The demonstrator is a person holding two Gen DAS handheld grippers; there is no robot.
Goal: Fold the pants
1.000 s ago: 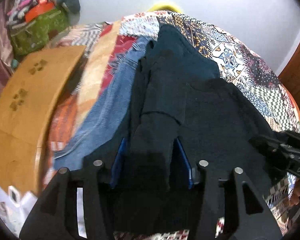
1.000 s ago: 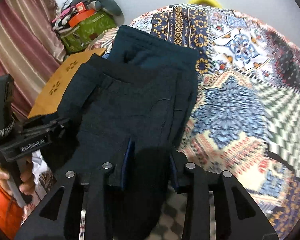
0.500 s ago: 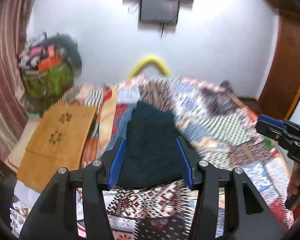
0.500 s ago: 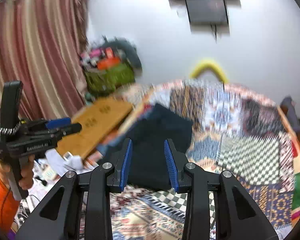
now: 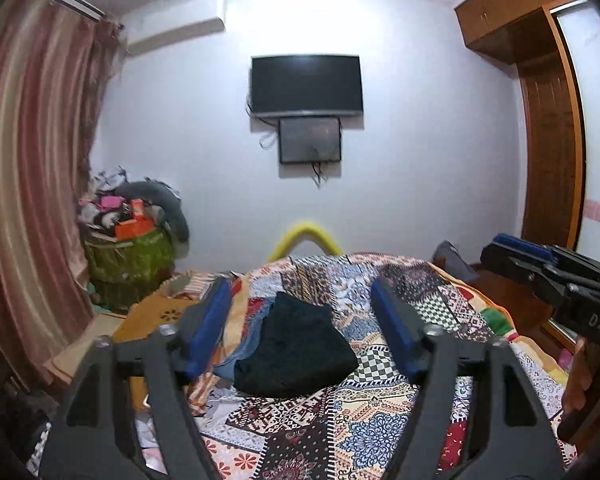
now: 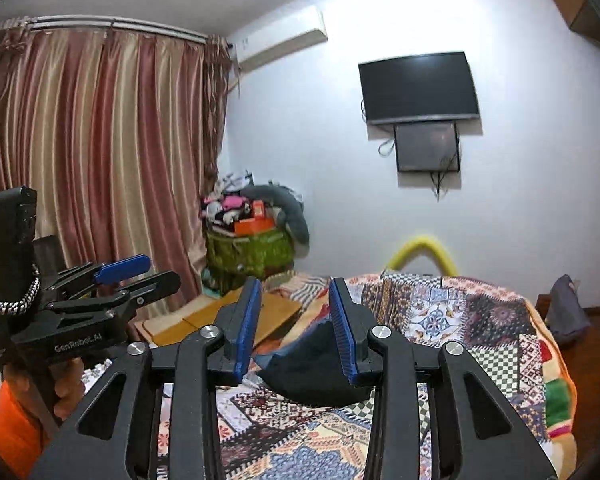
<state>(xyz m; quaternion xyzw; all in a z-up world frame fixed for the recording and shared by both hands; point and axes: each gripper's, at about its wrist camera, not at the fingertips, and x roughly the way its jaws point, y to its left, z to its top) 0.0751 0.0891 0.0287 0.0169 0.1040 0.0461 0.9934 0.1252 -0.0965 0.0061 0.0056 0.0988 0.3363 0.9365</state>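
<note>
Both tools have been drawn back and raised since a second ago, when dark cloth lay between their fingers. Now the left tool (image 5: 302,330) is seen spread wide with nothing held, and the right tool (image 6: 295,328) is parted more narrowly (also with nothing held). Beyond them, the dark pants (image 5: 296,354) are laid folded on the patchwork bed (image 5: 432,312), partly over blue jeans (image 5: 249,347). Farther off, a television (image 5: 305,85) is mounted on the wall.

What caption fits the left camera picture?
Open left gripper above the bed, folded dark pants lying ahead.
</note>
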